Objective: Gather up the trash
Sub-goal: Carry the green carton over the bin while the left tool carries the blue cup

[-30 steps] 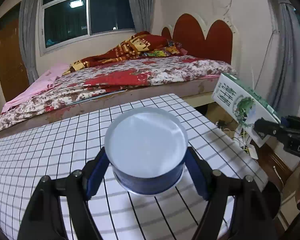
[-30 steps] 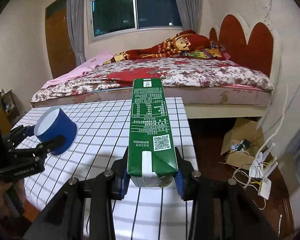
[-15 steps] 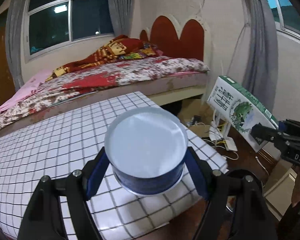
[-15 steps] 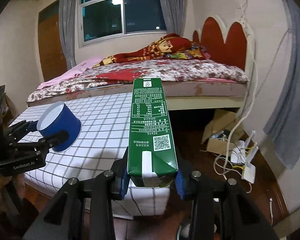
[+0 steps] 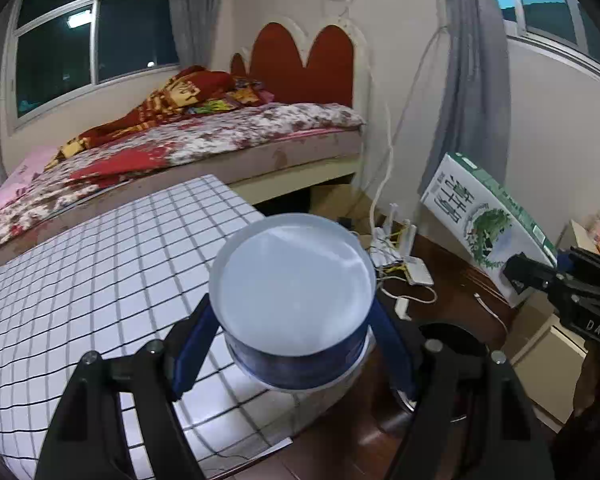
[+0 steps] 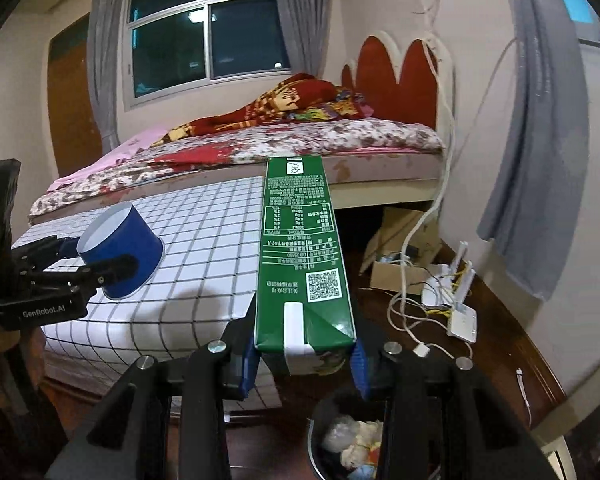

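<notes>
carried off checked table toward black round waste bin | green rectangular milk carton clamped in right gripper, directly above bin, long axis forward | blue paper cup clamped in left gripper, farther

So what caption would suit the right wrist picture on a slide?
Right claw carrying a green carton above a half-full trash bin, left claw holding a blue cup.

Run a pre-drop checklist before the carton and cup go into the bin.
1. Right gripper clamped on the green carton: ok.
2. Left gripper clamped on the blue cup: ok.
3. Trash bin below the carton's rear end: ok; already holds crumpled waste, room left cannot tell.
4. Carton fully over the bin mouth: not ok, it sticks out forward.
5. Cup over the bin: cannot tell, the bin's rim is mostly hidden.
6. Router cables clear of the bin: ok.
</notes>
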The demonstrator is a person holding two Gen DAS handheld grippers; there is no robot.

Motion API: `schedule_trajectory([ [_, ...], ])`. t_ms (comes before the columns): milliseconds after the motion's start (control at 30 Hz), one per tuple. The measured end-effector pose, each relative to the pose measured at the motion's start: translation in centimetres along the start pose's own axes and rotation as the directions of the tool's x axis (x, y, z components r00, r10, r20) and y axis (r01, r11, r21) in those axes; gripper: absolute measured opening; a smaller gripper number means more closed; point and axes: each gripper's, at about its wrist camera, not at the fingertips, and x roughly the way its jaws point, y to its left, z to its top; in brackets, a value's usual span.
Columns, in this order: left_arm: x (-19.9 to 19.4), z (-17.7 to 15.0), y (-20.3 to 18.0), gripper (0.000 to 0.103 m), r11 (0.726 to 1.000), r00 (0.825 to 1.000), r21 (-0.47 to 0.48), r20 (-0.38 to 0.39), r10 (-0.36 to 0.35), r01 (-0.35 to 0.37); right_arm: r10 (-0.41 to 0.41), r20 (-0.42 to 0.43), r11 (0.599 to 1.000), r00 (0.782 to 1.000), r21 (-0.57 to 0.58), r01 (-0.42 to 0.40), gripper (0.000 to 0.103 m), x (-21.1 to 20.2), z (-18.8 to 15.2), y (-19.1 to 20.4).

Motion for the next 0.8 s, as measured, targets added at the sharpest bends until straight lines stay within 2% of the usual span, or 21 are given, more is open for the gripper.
schedule_trajectory([
  [400,1.4,-0.6,-5.7,0.076,0.994,0.995,0.053,-0.03,-0.091,0.092,-0.077,-0.028,0.996,0.997,0.053,0.078,0.04,-2.2,-3.1,-5.0],
  [800,3.6,-1.9,-11.0,0.076,0.978,0.981,0.102,-0.092,-0.172,0.181,-0.141,-0.091,0.986,0.986,0.079,0.148,0.04,-2.7,-5.9,-8.3],
])
